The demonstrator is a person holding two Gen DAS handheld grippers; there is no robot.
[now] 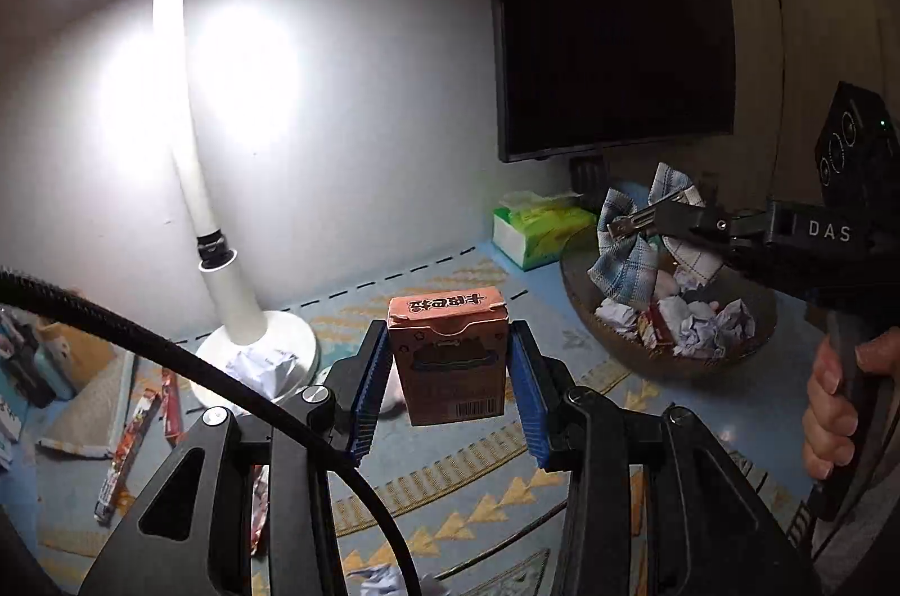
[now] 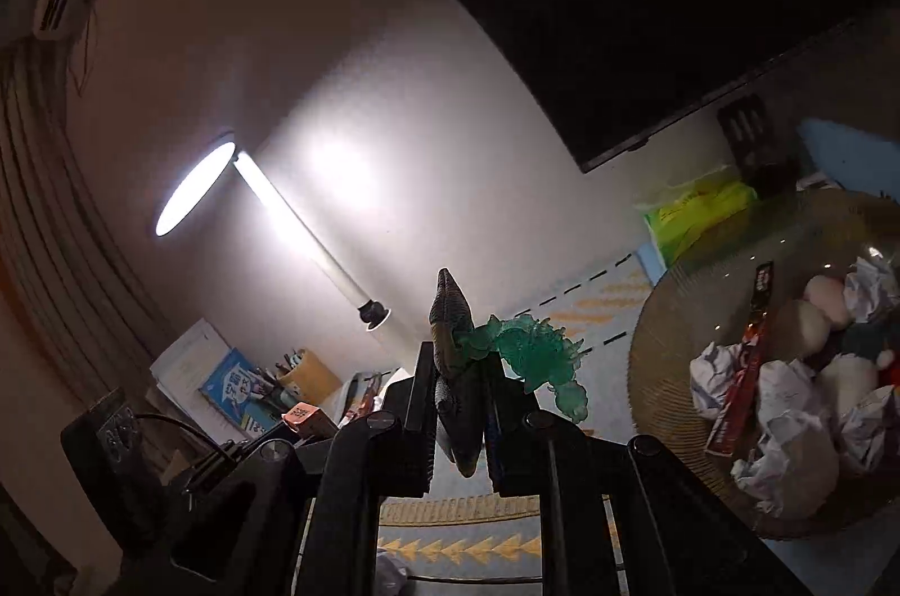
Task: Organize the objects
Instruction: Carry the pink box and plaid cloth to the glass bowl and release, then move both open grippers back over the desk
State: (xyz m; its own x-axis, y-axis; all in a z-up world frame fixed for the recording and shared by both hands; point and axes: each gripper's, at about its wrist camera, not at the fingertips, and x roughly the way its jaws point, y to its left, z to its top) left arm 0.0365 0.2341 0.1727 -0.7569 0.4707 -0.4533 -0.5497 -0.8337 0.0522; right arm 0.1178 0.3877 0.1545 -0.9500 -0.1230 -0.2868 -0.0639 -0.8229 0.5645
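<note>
We hold a small orange card box (image 1: 447, 354) between the blue pads of the left gripper (image 1: 450, 391). The pads press on its two narrow sides, so the box stays upright and above the patterned mat (image 1: 478, 500); we judge this grip keeps it steady while it is carried.

The right gripper (image 2: 458, 405) is clenched on a dark hair clip (image 2: 450, 360) with a green translucent ornament (image 2: 529, 354) that sticks out to the right of the jaws. In the left wrist view the same gripper (image 1: 635, 225) comes in from the right, above the bowl, with a checked bow (image 1: 630, 253) hanging around its tip. Whether the bow belongs to the clip, we cannot tell.

The glass bowl (image 1: 596, 309) stands at the far right, already with crumpled paper balls (image 1: 714, 326) and wrappers inside. It seems to be the place for collecting, so both things are probably on the way there. A green tissue box (image 1: 540, 230) stands just behind it, and the lit desk lamp (image 1: 236, 292) stands far left.
</note>
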